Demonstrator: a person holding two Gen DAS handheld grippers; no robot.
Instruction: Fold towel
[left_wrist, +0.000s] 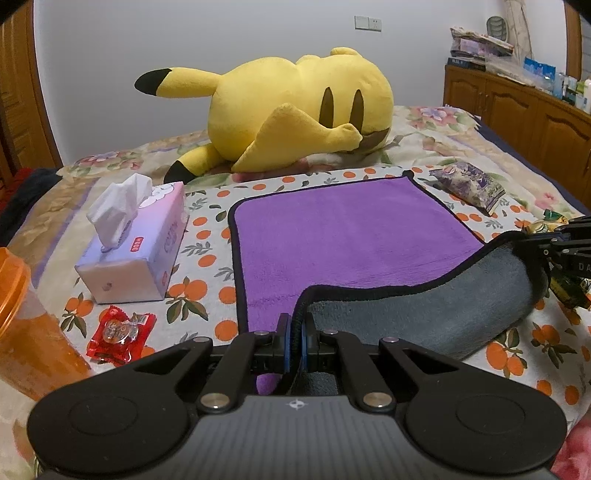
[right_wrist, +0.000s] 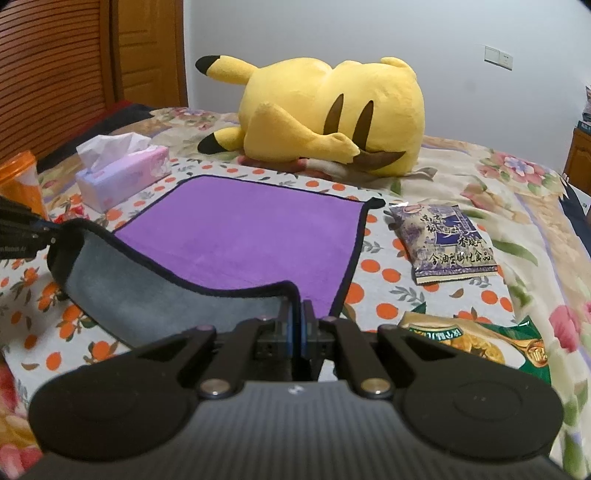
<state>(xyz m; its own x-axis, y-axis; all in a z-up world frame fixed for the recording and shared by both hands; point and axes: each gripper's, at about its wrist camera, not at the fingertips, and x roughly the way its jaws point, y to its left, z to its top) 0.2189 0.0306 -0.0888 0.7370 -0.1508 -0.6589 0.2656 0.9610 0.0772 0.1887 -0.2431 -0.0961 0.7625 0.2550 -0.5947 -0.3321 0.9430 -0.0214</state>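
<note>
the left wrist view sits low at the near left corner of the towel (left_wrist: 343, 236), facing across the bed toward the yellow plush (left_wrist: 291, 114); the right wrist view sits low at the near right corner, facing likewise; both share towel, plush and tissue box (right_wrist: 122, 177).

Dim, even indoor light in both my wrist views, soft shadows, no glare. Strong fisheye bend w/ dark corner vignette. Orange translucent plastic jar (left_wrist: 18, 317) at frame edge is blurry; centre sharp.

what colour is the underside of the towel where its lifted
Grey, against a purple top side, on the towel; clearest in the right wrist view.
</note>
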